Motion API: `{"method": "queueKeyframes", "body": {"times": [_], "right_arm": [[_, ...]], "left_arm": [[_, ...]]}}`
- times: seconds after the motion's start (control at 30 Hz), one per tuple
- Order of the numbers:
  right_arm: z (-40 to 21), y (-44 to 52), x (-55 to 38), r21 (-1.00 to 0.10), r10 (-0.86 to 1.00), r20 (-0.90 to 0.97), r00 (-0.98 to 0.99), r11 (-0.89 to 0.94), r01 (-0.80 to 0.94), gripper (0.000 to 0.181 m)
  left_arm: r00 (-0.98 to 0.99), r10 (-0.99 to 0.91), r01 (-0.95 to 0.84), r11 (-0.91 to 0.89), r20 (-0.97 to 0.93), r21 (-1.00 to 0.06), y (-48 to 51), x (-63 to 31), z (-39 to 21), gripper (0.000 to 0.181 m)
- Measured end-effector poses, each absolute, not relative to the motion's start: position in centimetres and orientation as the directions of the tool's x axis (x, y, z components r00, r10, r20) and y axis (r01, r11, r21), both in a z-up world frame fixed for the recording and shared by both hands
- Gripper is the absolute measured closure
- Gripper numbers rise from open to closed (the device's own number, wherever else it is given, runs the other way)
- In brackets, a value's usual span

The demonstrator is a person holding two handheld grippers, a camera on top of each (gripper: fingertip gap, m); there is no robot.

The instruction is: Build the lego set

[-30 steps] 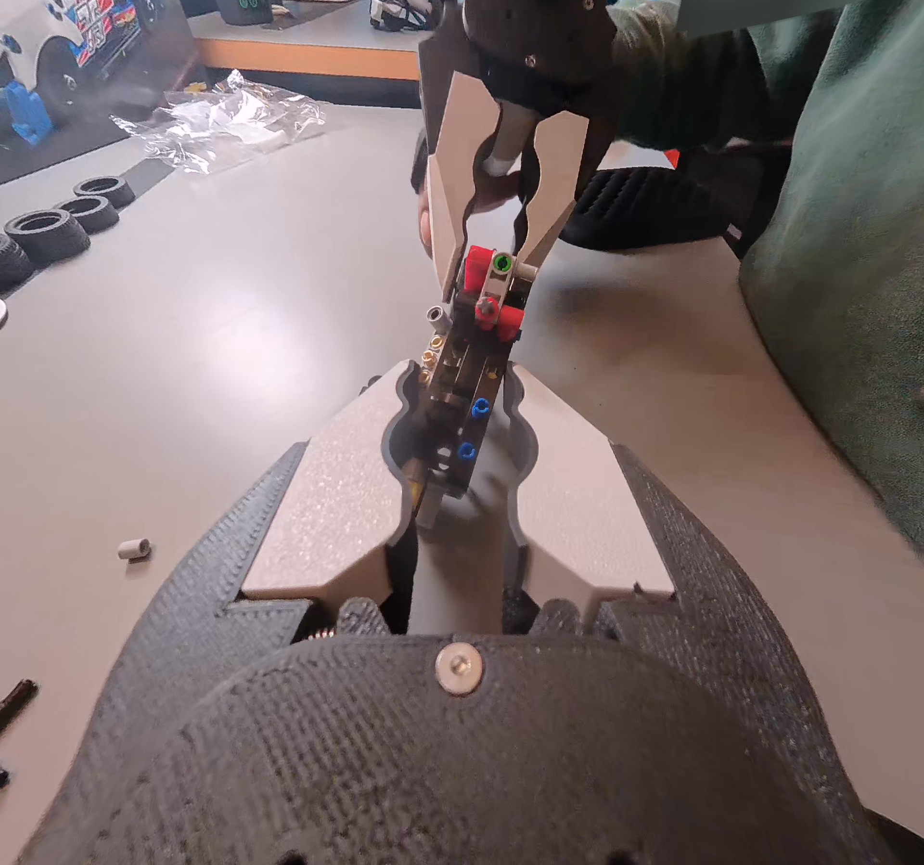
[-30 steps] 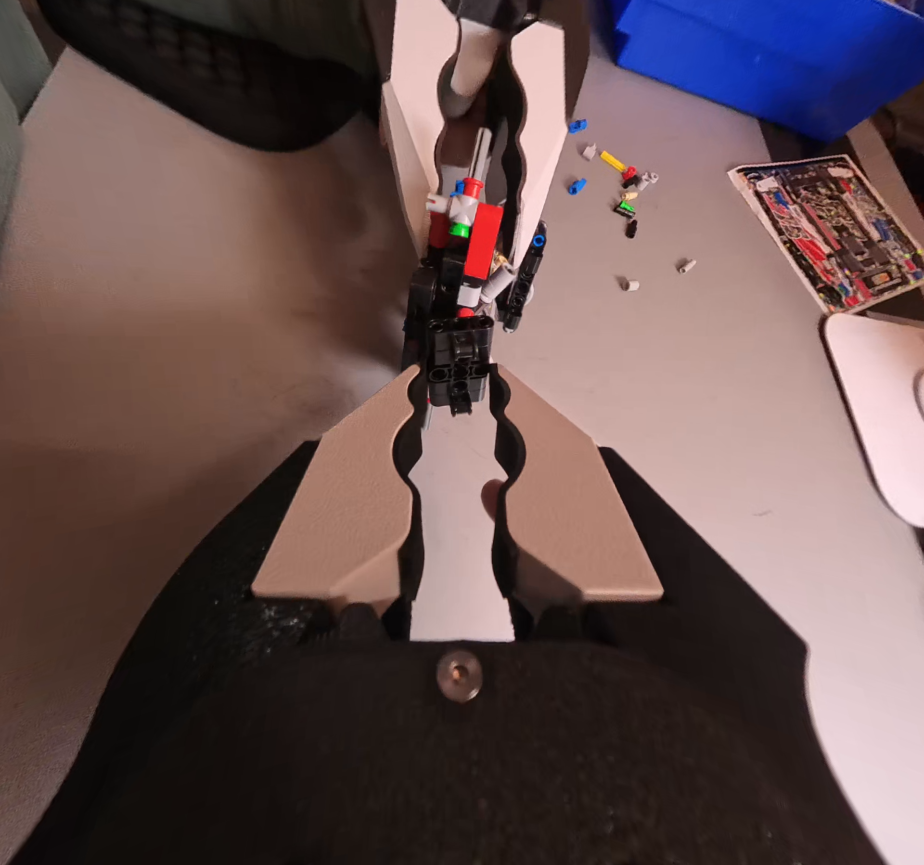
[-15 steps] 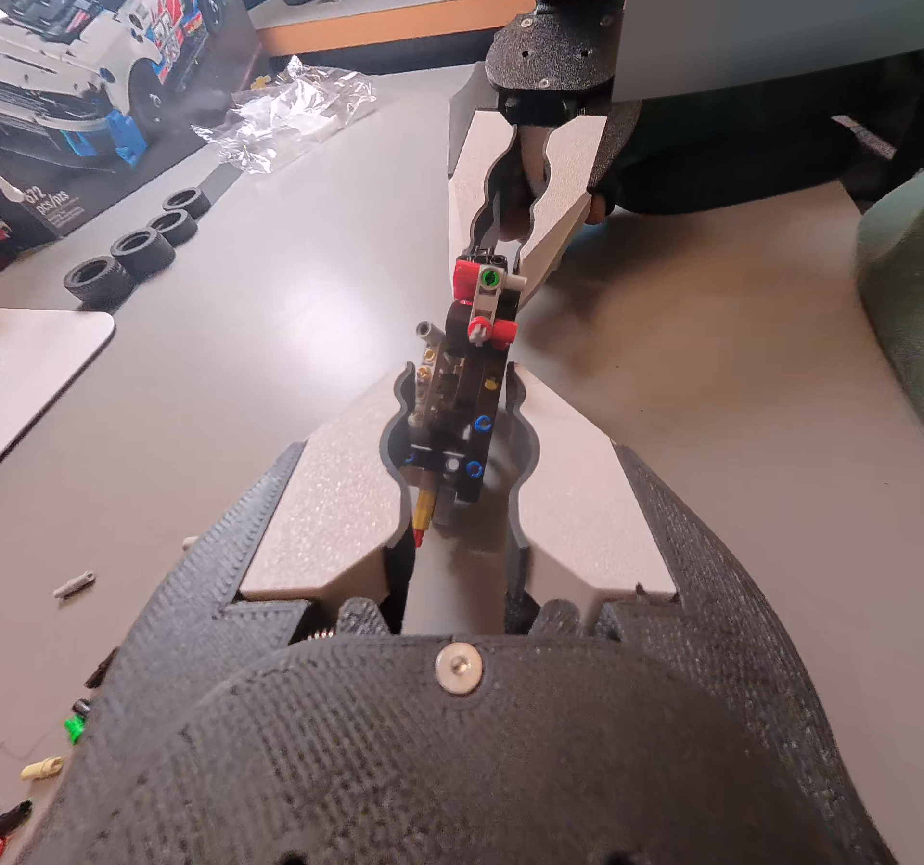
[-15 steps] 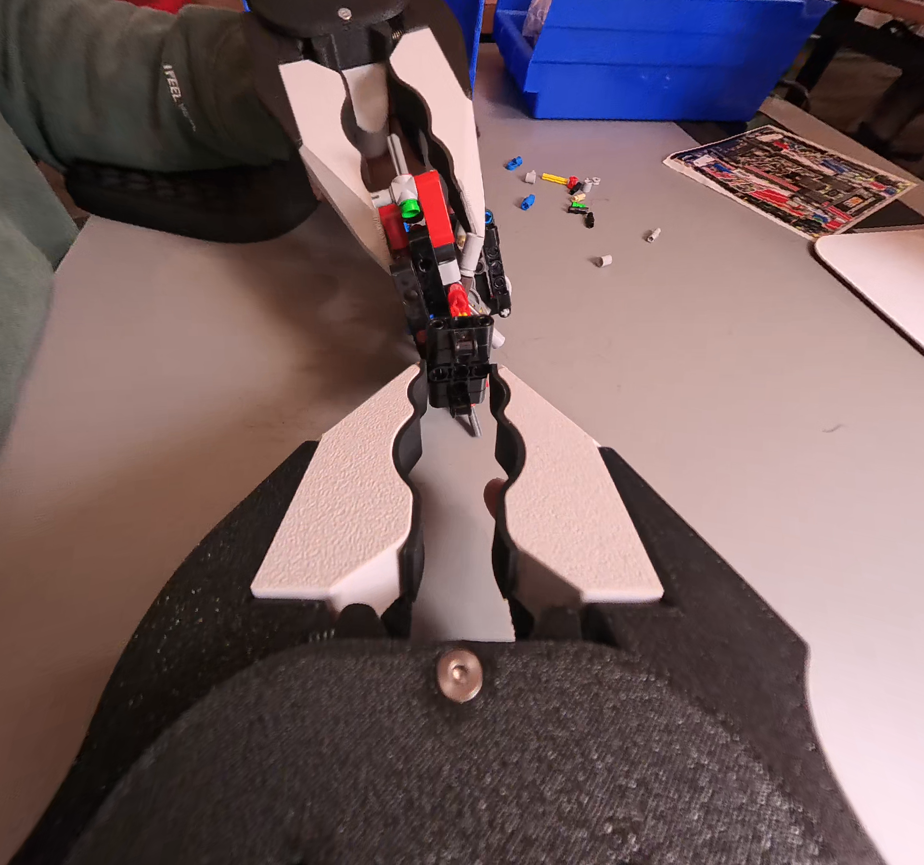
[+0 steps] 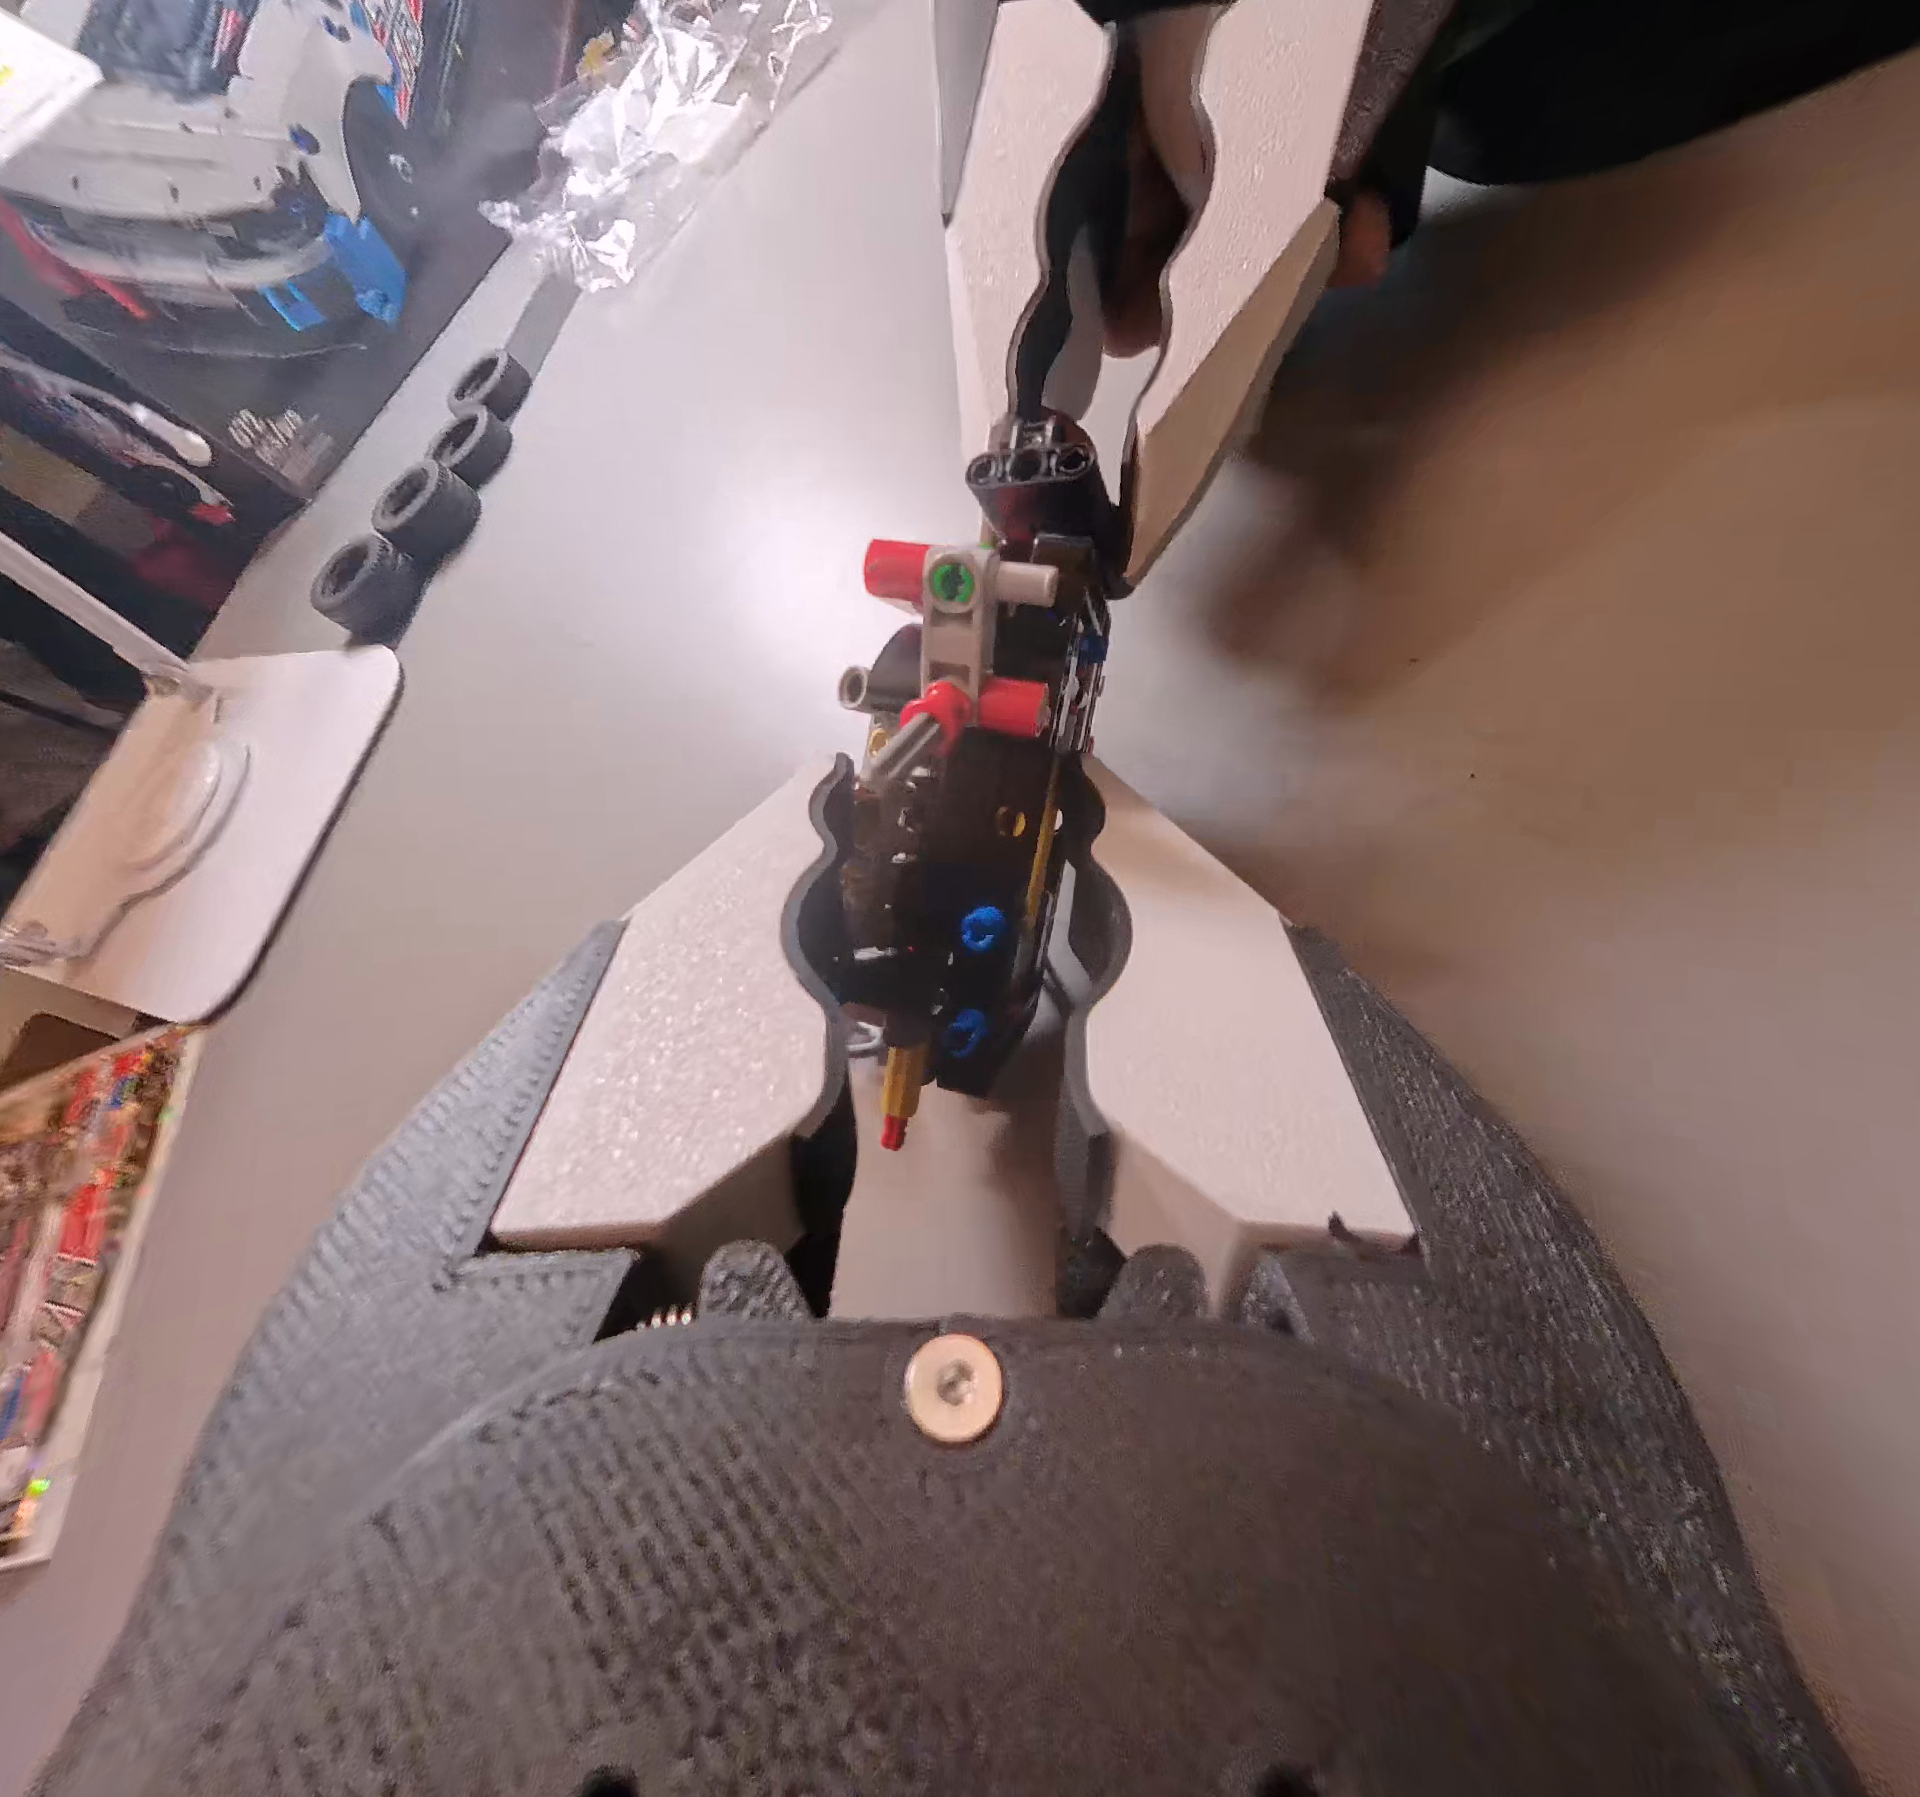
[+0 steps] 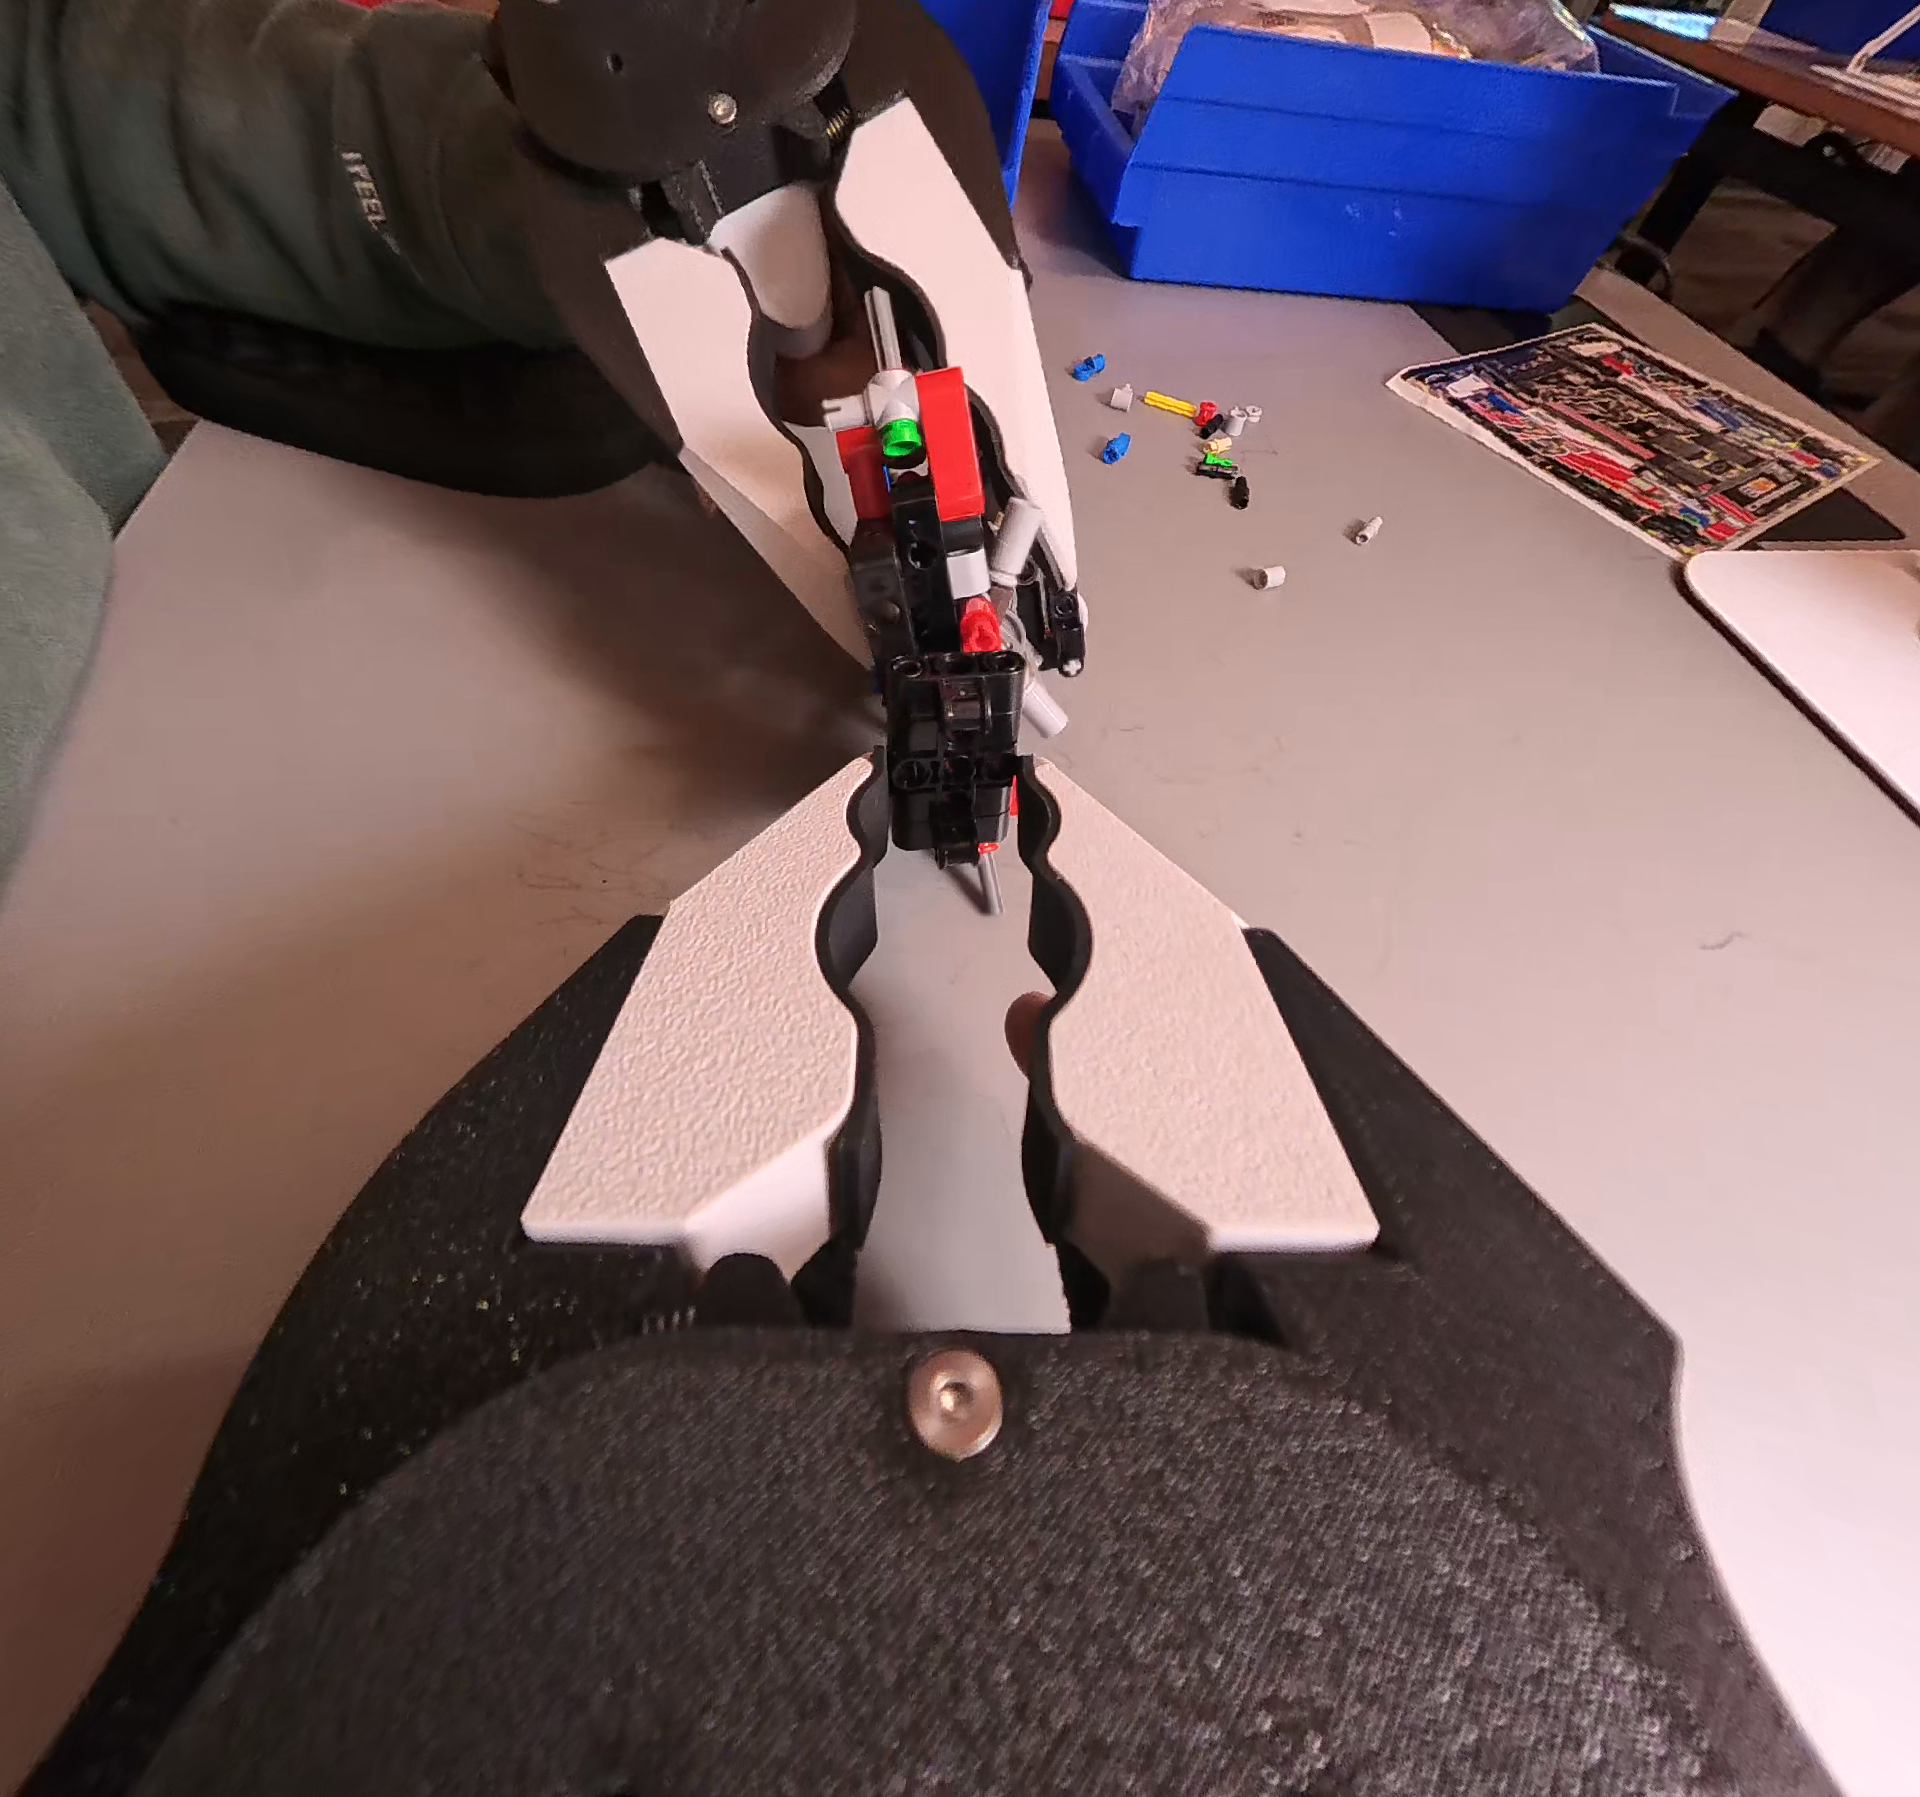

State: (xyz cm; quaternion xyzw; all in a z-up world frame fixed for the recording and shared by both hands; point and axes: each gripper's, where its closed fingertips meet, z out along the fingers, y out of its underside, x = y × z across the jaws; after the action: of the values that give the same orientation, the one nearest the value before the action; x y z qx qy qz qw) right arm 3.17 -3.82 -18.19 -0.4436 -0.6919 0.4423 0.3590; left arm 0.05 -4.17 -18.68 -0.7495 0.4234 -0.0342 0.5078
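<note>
Box [image 5: 223, 100]: upper left of the left wrist view, we see the finished car pictured, far beyond what we hold.
Tyres [image 5: 416, 521]: four lie in a row at left of that view, not fitted.
Bag [image 5: 665, 95]: an opened clear bag lies at upper centre, apparently empty.
Left gripper [image 5: 951, 854]: we have it clamped on the near end of the assembly, lower centre.
Assembly [image 5: 971, 771]: a small black core with red, grey, blue and yellow pins, held in mid-frame above the table [image 5: 665, 542] between both grippers.
Right gripper [image 6: 951, 812]: we have it closed on the black block at the other end.
Loose parts [image 6: 1210, 443]: a small scatter at upper right of the right wrist view, unused.
Sheet [image 6: 1631, 443]: a printed sheet lies at far right.
Progress: we judge the build early; wheels and most of the body are left.
</note>
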Motion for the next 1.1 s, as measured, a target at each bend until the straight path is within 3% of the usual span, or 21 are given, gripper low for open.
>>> {"method": "queueKeyframes", "body": {"times": [0.03,0.2,0.4,0.83,1.1], "right_arm": [[-18.1,-3.8,3.3,-0.930,0.930,0.114,-0.349,0.224,0.292,0.158],[-17.0,-2.8,4.5,-0.930,0.926,0.189,-0.325,0.275,0.244,0.158],[-16.2,-2.4,5.4,-0.939,0.931,0.206,-0.301,0.275,0.207,0.158],[-15.2,-4.5,4.8,-0.920,0.895,0.318,-0.313,0.371,0.127,0.158],[-15.8,-5.8,3.9,-0.918,0.888,0.311,-0.339,0.373,0.135,0.158]], "left_arm": [[0.620,-0.663,-0.622,-0.091,-0.419,-0.777,-4.3,0.0,-18.7,0.143],[0.511,-0.579,-0.712,0.129,-0.635,-0.690,-4.9,0.2,-18.0,0.144],[0.520,-0.461,-0.689,0.272,-0.719,-0.672,-5.1,0.7,-14.9,0.145],[0.468,-0.433,-0.742,0.281,-0.770,-0.609,-5.2,1.0,-15.3,0.145],[0.466,-0.524,-0.735,0.219,-0.713,-0.642,-5.3,1.5,-16.9,0.145]]}}
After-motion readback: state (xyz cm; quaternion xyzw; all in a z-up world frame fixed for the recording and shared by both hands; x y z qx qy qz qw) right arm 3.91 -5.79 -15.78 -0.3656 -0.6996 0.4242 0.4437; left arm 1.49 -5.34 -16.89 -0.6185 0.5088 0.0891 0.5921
